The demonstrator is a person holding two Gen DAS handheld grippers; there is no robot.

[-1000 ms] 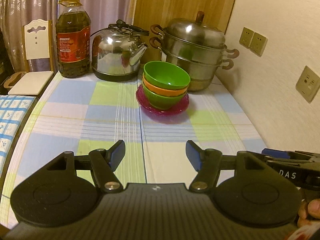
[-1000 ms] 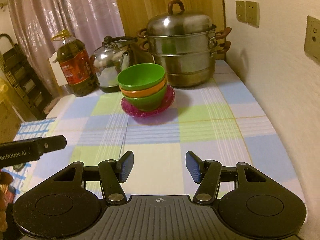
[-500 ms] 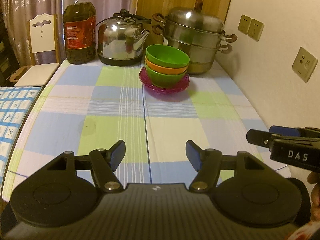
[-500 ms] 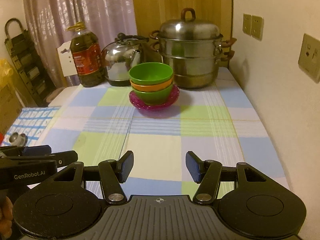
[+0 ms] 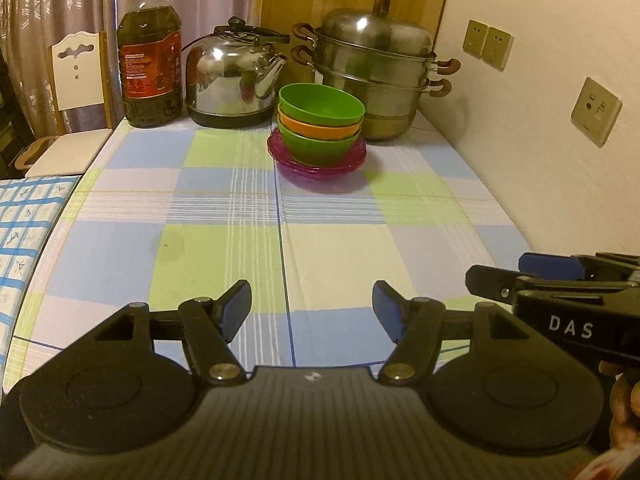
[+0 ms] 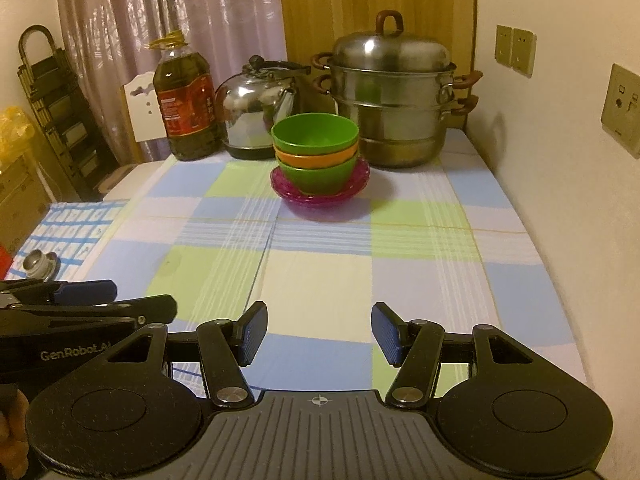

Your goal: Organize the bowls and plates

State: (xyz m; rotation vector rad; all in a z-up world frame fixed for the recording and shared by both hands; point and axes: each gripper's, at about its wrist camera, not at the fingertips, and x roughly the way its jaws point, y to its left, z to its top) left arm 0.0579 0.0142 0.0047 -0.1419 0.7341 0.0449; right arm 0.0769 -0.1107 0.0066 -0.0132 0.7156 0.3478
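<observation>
Three nested bowls, green on orange on green (image 5: 322, 120) (image 6: 315, 148), stand on stacked magenta plates (image 5: 280, 154) (image 6: 284, 190) at the far middle of the checked tablecloth. My left gripper (image 5: 311, 310) is open and empty over the table's near edge, far from the stack. My right gripper (image 6: 318, 332) is open and empty too, beside it. Each gripper shows at the edge of the other's view: the right one (image 5: 532, 272) and the left one (image 6: 116, 300).
Behind the stack stand a steel steamer pot (image 5: 376, 68), a steel kettle (image 5: 234, 76) and an oil bottle (image 5: 148, 68). A wall with sockets (image 5: 596, 112) runs along the right. A white chair (image 5: 76, 76) and a blue patterned cloth (image 5: 24, 216) lie left.
Both grippers have drawn back from the bowl stack toward the table's near edge. Their jaws stay open. The stack has not moved.
</observation>
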